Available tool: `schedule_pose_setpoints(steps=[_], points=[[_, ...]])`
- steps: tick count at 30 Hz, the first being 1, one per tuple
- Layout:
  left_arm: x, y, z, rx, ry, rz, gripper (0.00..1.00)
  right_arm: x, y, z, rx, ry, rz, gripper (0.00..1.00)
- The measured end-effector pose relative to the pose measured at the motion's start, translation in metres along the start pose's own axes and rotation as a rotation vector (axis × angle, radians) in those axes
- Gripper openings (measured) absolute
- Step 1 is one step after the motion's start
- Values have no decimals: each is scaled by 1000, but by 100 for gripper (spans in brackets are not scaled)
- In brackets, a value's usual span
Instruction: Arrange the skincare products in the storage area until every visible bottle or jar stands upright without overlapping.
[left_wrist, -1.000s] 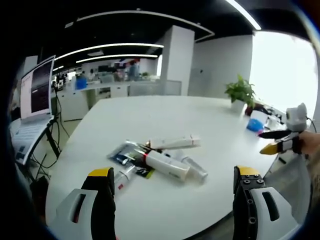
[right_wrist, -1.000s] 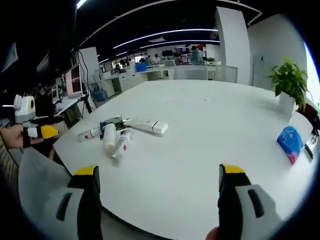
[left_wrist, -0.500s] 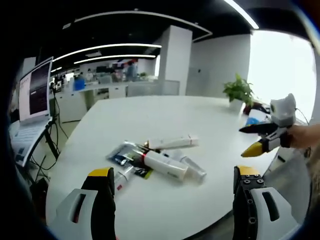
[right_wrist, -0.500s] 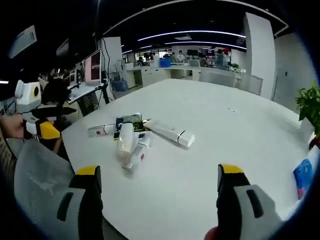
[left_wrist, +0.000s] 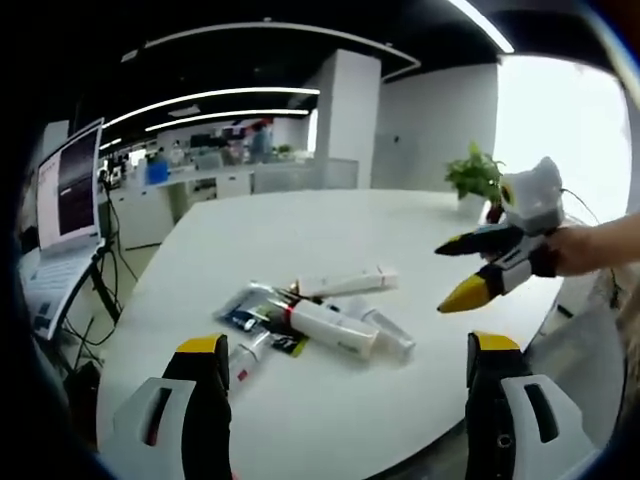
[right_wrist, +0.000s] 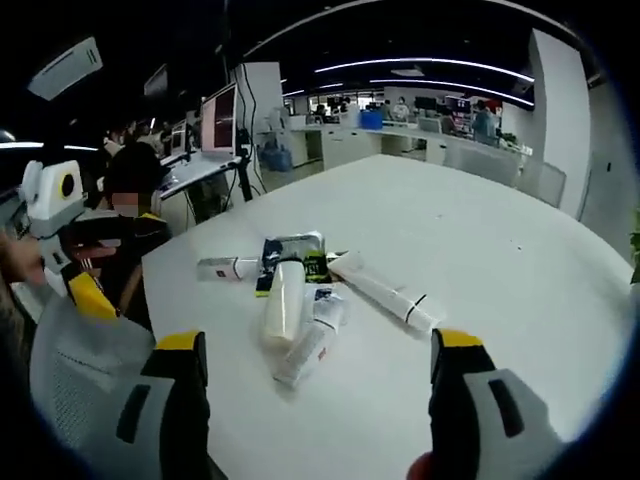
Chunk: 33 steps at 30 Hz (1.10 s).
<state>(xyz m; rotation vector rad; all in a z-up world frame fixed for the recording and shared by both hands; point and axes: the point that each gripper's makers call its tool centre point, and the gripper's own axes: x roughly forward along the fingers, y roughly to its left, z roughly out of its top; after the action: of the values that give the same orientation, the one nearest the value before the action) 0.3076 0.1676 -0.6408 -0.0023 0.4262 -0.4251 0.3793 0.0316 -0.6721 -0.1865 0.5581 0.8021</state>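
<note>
White round table (left_wrist: 330, 240) with a pile of skincare products lying flat near its edge — none upright. In the left gripper view the pile sits at roughly 12 o'clock from the left gripper (left_wrist: 347, 400), well apart from it, jaws spread wide, nothing between them. Pile contents: a long white tube (left_wrist: 347, 284) with a dark band near its cap lying at the far side; a fat white bottle (left_wrist: 333, 329) with a red ring at its neck lying diagonally and crossing over a flat silvery sachet (left_wrist: 243, 305); a clear slim bottle (left_wrist: 382, 335) just beside the fat one, touching it; a small tube (left_wrist: 247, 355) with red print at the near left of the pile.

Right gripper (left_wrist: 468, 268) enters the left gripper view at 3 o'clock, held by a hand (left_wrist: 600, 245), yellow-tipped jaws apart, hovering above the table to the right of the pile, not touching anything.

In the right gripper view the right gripper (right_wrist: 318, 400) has its jaws wide, empty (pile at 12 o'clock, well apart). Same items: white bottle (right_wrist: 284, 300), clear bottle (right_wrist: 310, 345), long tube (right_wrist: 385, 293), sachet (right_wrist: 290, 250), small tube (right_wrist: 228, 268). Left gripper (right_wrist: 75, 265) shows at 9 o'clock, off the table edge.

Potted plant (left_wrist: 478, 180) at the far side of the table; monitor (left_wrist: 68, 180) at 10 o'clock on a stand.
</note>
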Motion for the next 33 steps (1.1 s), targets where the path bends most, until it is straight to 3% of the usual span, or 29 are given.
schedule_pose_setpoints(steps=[12,29,33], points=[[1,-3,-2,28,12,-9,97,52,12,7,-24,80,75,80],[3,-4,-3,41,20,-20,97,114,39,-3,-21,249,127,67],[3,-3,-3,40,21,-21,97,132,48,-8,-65,297,149,64]])
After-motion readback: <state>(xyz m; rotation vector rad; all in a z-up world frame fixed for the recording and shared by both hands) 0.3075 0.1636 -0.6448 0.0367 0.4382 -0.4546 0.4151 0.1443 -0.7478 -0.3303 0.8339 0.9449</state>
